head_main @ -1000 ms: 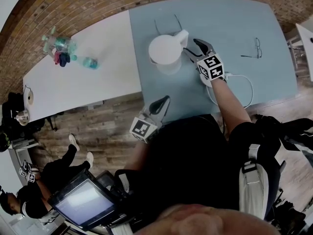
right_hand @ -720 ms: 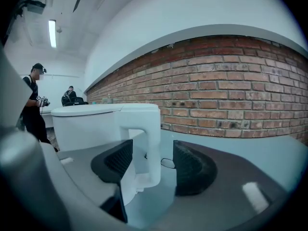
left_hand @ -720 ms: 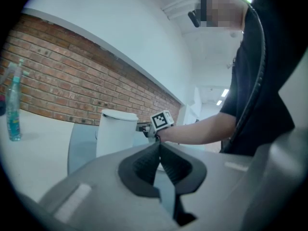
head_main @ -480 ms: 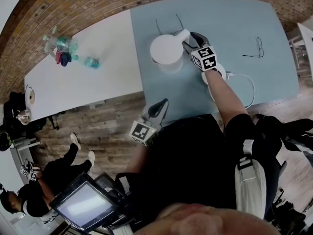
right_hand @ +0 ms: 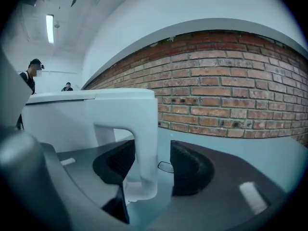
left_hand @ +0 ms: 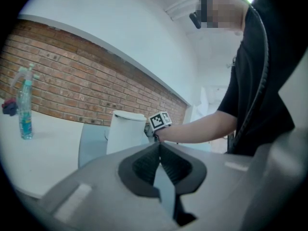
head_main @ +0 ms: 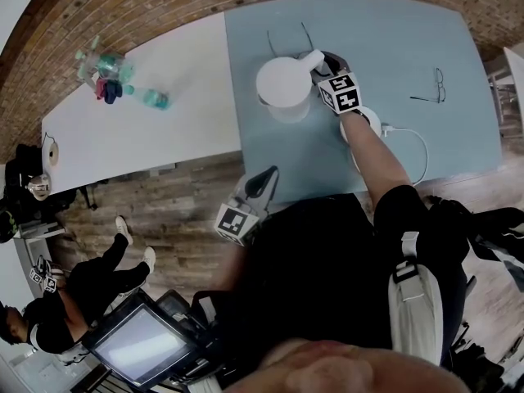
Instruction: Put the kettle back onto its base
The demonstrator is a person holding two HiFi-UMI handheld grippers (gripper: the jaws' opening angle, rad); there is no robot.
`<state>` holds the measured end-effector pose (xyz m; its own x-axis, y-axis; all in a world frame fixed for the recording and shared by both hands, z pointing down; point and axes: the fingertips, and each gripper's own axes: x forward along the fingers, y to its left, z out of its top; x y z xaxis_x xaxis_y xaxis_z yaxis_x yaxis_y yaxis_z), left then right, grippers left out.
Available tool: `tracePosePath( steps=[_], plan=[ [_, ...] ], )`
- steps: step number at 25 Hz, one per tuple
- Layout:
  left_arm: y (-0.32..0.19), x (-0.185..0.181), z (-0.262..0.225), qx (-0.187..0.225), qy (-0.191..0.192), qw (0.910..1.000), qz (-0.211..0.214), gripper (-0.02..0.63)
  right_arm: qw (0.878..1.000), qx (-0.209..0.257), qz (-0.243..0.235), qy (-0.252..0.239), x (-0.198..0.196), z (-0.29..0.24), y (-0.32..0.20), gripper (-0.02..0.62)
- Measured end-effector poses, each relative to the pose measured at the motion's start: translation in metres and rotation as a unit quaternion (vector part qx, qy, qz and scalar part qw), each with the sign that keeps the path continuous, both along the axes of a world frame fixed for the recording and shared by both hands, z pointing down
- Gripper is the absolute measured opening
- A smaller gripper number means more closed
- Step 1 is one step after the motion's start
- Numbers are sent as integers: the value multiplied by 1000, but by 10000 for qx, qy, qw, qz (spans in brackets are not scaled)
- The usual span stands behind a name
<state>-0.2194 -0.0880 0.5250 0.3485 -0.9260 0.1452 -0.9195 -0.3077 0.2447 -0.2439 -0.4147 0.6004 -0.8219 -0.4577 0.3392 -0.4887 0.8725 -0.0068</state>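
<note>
A white kettle (head_main: 284, 84) stands on the blue-grey table (head_main: 385, 31), off its base. The round white base (head_main: 366, 124) with its cable lies to the kettle's right, partly hidden under my right forearm. My right gripper (head_main: 326, 62) is at the kettle's handle (right_hand: 144, 143). In the right gripper view the handle stands between the two pads; a gap shows beside the right pad (right_hand: 190, 167). Those jaws have just been closing in on the handle. My left gripper (head_main: 266, 178) hangs off the table's near edge, shut and empty (left_hand: 159, 150).
A pair of glasses (head_main: 432, 87) lies at the table's far right, and another wire frame (head_main: 286, 39) behind the kettle. Spray bottles (head_main: 106, 76) stand on the white table (head_main: 155, 129) at left. A brick wall runs behind. A person (head_main: 74, 301) and a monitor (head_main: 143, 342) are at lower left.
My right gripper has slid from beside the kettle up to its handle, which now stands between the jaws, and the jaws have narrowed. The left gripper has hardly moved.
</note>
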Motion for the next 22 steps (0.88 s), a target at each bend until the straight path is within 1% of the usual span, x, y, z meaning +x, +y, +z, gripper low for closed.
tracePosePath(
  steps=[4,9,10,11,12,13,16,20,22],
  plan=[
    [2,1,0,-85,-9,10000,-44,-2,10000,2,6,-9,0,-1,-3,215],
    [5,-9,2,26,31,9998,-188,-2,10000,-2,31,-8,-5,-2,-3,199],
    [5,-9,1,30,47,9998,-201,-2,10000,11,-1,17,-6,-2,-1,189],
    [5,-9,1,31,51,9998,-203,-2,10000,28,-40,53,-6,-1,0,160],
    [6,-9,2,34,35,9998,-199,-2,9999,46,-70,93,-7,0,1,103],
    [5,-10,2,43,1,9998,-195,-3,9999,57,-81,123,-8,1,2,94],
    [6,-13,4,68,-86,9998,-176,-2,9999,63,-61,124,-11,1,1,92],
    [5,-12,1,-29,46,9998,-191,-2,9999,62,-38,102,-10,1,1,92],
    [5,-12,2,37,26,9998,-200,-2,9999,56,-43,88,-10,0,2,92]
  ],
)
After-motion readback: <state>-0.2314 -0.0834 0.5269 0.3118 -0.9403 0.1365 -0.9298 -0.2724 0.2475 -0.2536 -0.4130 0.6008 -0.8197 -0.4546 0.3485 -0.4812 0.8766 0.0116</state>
